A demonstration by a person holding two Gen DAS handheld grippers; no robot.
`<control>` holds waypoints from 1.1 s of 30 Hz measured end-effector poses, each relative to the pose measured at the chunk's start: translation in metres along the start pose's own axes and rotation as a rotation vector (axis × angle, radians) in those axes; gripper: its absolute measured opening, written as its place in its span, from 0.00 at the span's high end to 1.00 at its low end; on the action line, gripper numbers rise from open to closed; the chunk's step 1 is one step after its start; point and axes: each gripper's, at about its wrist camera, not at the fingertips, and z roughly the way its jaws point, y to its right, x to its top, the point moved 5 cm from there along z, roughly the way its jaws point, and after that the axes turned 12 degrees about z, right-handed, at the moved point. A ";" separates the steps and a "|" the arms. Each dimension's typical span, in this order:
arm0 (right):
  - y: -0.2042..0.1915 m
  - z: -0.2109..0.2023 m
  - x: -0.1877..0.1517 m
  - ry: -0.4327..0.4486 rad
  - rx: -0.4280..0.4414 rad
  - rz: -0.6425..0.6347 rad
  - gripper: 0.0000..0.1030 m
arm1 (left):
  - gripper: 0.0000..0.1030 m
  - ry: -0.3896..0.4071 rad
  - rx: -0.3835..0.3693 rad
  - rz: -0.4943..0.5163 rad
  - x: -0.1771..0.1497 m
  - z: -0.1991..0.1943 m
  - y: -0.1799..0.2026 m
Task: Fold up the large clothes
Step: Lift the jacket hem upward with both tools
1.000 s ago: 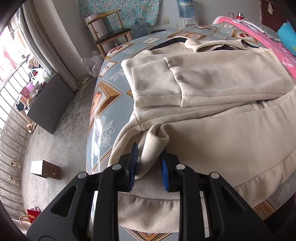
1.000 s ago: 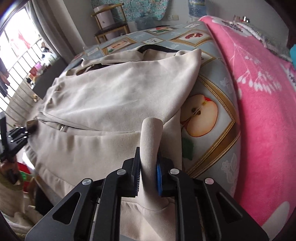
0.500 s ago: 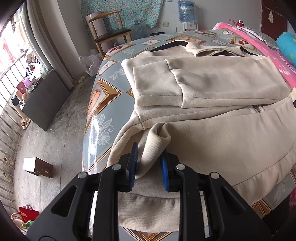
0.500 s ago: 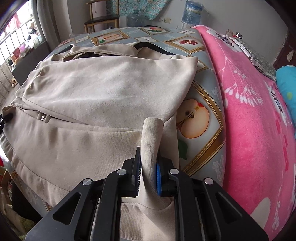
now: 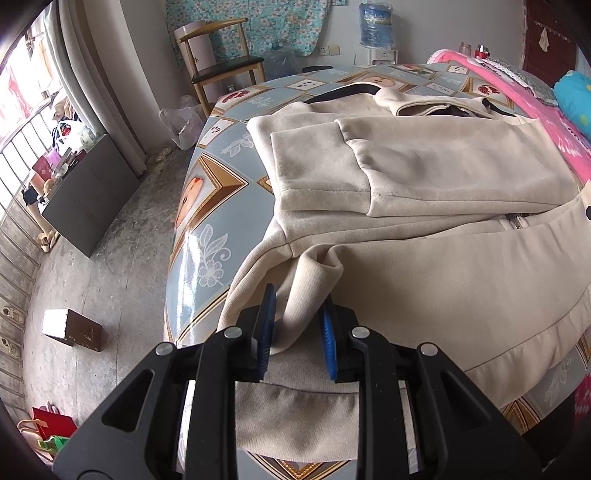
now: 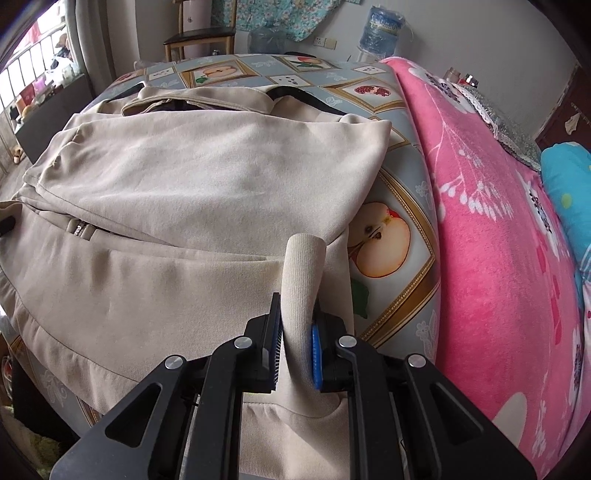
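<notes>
A large beige zip-up jacket lies spread on the fruit-print tablecloth, its sleeves folded across the chest. The ribbed bottom hem is bunched up at the near edge. My left gripper is shut on a fold of that hem at the jacket's left corner. In the right wrist view the same jacket fills the left half, and my right gripper is shut on a pinched loop of hem at the right corner. The zipper pull shows near the middle.
A pink flowered blanket covers the right side, with a blue pillow beyond. A wooden chair, a water jug and a dark cabinet stand around the table; a small box sits on the floor.
The right wrist view has swung rightward, showing more of the pink blanket. Both grippers keep hold of the hem; the jacket's lie is nearly the same.
</notes>
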 end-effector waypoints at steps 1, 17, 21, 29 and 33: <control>0.000 -0.001 0.000 0.004 -0.006 -0.001 0.87 | 0.79 0.001 -0.001 -0.001 0.000 0.000 0.000; -0.003 -0.022 -0.003 0.059 -0.013 -0.002 0.93 | 0.83 0.019 0.003 -0.025 0.001 -0.001 -0.003; -0.002 -0.031 -0.005 0.085 -0.004 0.016 0.94 | 0.93 0.069 -0.001 -0.028 -0.001 -0.011 -0.004; 0.000 -0.086 -0.026 0.203 0.025 0.049 0.94 | 0.95 0.220 -0.012 0.000 -0.015 -0.081 -0.005; 0.007 -0.120 -0.032 0.285 0.052 0.089 0.94 | 0.95 0.283 -0.027 -0.015 -0.020 -0.117 -0.009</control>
